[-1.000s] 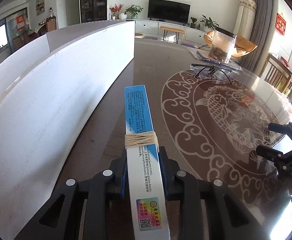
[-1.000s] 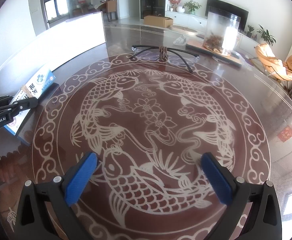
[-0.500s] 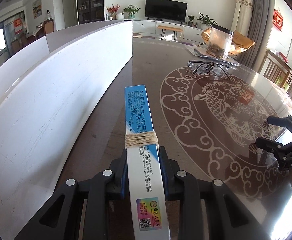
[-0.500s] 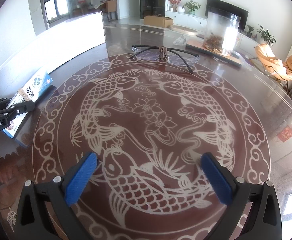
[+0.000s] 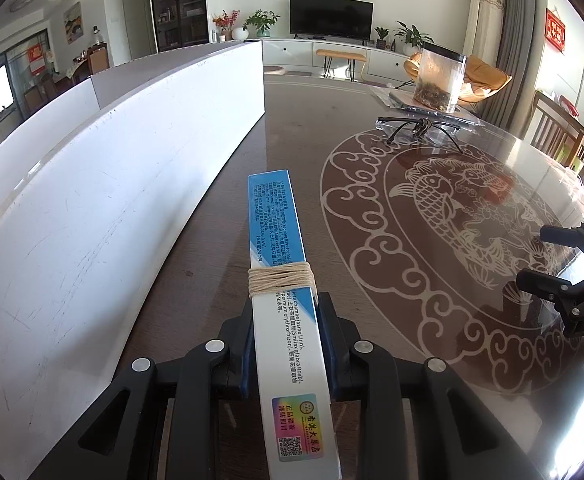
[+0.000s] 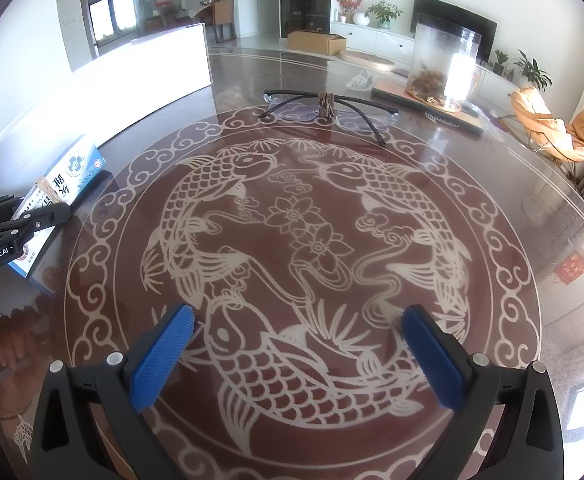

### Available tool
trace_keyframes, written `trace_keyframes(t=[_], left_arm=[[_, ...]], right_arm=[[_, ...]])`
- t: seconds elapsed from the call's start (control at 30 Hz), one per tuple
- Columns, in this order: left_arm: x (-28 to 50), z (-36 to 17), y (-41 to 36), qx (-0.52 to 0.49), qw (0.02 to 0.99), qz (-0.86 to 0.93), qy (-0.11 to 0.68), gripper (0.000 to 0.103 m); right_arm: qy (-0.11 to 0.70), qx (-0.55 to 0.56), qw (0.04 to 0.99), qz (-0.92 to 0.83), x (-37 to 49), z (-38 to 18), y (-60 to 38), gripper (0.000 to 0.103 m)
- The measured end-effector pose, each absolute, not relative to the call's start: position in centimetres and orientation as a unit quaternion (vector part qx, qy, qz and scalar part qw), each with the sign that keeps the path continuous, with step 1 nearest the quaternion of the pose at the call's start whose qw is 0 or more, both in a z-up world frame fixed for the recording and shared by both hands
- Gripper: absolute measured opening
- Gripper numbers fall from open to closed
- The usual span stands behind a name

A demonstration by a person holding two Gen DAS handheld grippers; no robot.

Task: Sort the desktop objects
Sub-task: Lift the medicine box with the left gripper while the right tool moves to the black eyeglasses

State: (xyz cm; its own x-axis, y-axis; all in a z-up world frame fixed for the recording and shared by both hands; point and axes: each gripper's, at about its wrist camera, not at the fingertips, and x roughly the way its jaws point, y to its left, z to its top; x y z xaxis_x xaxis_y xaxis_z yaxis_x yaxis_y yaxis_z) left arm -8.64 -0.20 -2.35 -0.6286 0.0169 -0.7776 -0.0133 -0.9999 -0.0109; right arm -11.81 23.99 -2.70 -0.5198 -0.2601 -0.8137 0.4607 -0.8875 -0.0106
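Left gripper (image 5: 286,344): clamped on the long blue-and-white box (image 5: 282,280), blue pads pressing both long sides just behind the twine wrap (image 5: 281,278); box points forward and down toward the table.
Right gripper (image 6: 292,352): jaws wide apart, nothing between them, hovering above the fish medallion (image 6: 300,240) on the table (image 6: 552,208).
Box location: in the left jaws, over the dark strip of table between the white panel (image 5: 112,200) and the medallion rim; from the right wrist view its far end looks low to the glass, contact cannot be confirmed.
Other sortable item: eyeglasses (image 6: 328,110), bound at the bridge with cord, lying on the far rim of the medallion, well apart from both grippers.
Non-task item: clear container (image 6: 444,64) beyond the eyeglasses.
Step in hand (judgement): carrying the box to its place alongside the white panel.
Recommended handling: hold the clamp firm, since the grip sits toward the rear and the front overhangs; lower the front end first, level the box parallel to the panel, release only once it rests flat.
Risk: glossy top, so the box may skid if dropped early.
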Motion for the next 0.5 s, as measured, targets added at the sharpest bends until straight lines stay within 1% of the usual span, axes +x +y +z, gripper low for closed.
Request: trace_keyframes(t=[0.23, 0.3, 0.5], left_arm=[[-8.6, -2.3, -0.2, -0.431, 0.009, 0.902, -0.003, 0.026], [-8.6, -2.4, -0.4, -0.431, 0.009, 0.902, -0.005, 0.026], [-8.6, -2.4, -0.5, -0.431, 0.01, 0.902, -0.007, 0.026]], right_arm=[[0.113, 0.448, 0.209, -0.862, -12.2, -2.6, 23.9, 0.103], [0.112, 0.464, 0.185, -0.859, -14.0, -2.1, 23.9, 0.103], [0.001, 0.413, 0.101, -0.905, -23.8, 3.5, 25.6, 0.103]])
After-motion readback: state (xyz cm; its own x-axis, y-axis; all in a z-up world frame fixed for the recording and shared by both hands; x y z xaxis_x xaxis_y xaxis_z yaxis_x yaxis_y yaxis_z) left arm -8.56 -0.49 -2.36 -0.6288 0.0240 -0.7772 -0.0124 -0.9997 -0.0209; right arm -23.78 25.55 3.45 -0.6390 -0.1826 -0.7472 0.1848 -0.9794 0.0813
